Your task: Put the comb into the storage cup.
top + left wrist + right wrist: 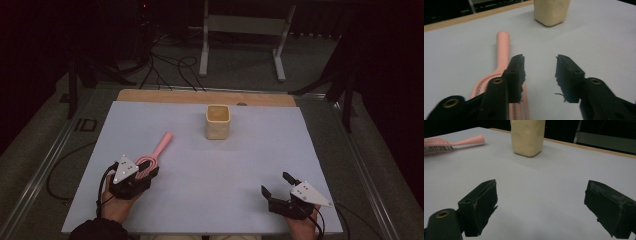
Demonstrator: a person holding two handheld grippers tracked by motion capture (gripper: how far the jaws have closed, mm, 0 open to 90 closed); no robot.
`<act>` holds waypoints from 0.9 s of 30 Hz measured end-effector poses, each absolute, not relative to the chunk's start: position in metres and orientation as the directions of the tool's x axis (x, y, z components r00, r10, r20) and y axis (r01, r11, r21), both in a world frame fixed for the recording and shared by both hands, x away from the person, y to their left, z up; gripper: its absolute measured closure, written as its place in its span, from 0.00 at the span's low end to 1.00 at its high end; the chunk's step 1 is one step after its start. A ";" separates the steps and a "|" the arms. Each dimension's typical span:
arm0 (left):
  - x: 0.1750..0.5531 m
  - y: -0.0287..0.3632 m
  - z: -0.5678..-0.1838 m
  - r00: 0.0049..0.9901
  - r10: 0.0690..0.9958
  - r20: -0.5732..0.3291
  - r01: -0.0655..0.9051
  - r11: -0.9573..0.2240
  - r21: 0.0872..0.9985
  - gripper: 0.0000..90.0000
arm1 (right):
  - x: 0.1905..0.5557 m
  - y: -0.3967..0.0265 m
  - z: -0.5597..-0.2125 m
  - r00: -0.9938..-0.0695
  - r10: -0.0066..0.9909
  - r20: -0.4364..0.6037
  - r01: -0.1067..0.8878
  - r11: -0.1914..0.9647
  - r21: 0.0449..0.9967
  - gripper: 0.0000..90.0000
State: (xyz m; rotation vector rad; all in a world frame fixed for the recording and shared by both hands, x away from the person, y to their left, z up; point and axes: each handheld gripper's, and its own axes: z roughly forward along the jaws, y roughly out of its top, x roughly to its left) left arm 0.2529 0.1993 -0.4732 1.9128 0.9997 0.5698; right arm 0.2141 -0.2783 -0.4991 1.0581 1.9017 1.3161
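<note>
The pink hairbrush (152, 156) lies on the table (210, 165), handle pointing away toward the cream cup (218, 121), its head just left of the left gripper (539, 68), whose parted jaws hold nothing; the right gripper (276, 183) rests well apart, jaws wide.

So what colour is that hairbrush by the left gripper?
Pink hairbrush, clearest in the left gripper view.

You can read one marking: the letters "ID", pale on the dark floor mat (86, 125) left of the surface (260, 150). No other text, brand, number or sign is legible to you.
</note>
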 end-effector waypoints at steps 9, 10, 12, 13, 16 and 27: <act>0.256 0.197 -0.488 0.588 0.809 -0.012 0.495 -0.348 0.796 1.00 | 0.215 -0.277 -0.500 -0.511 0.859 -0.033 0.280 0.202 0.938 0.12; 0.256 0.196 -0.489 0.589 0.808 -0.014 0.503 -0.354 0.789 1.00 | 0.215 -0.278 -0.500 -0.510 0.859 -0.033 0.280 0.202 0.938 0.12; 0.256 0.196 -0.491 0.592 0.806 -0.011 0.509 -0.363 0.780 1.00 | 0.215 -0.278 -0.500 -0.509 0.860 -0.033 0.280 0.202 0.939 0.12; 0.257 0.195 -0.493 0.593 0.805 -0.002 0.518 -0.380 0.767 1.00 | 0.215 -0.278 -0.500 -0.509 0.860 -0.033 0.280 0.201 0.939 0.12; 0.258 0.194 -0.497 0.579 0.815 0.020 0.535 -0.398 0.745 1.00 | 0.215 -0.278 -0.499 -0.507 0.861 -0.033 0.282 0.202 0.938 0.12; 0.265 0.201 -0.501 0.535 0.844 0.031 0.580 -0.394 0.713 1.00 | 0.216 -0.278 -0.500 -0.505 0.863 -0.032 0.287 0.203 0.936 0.12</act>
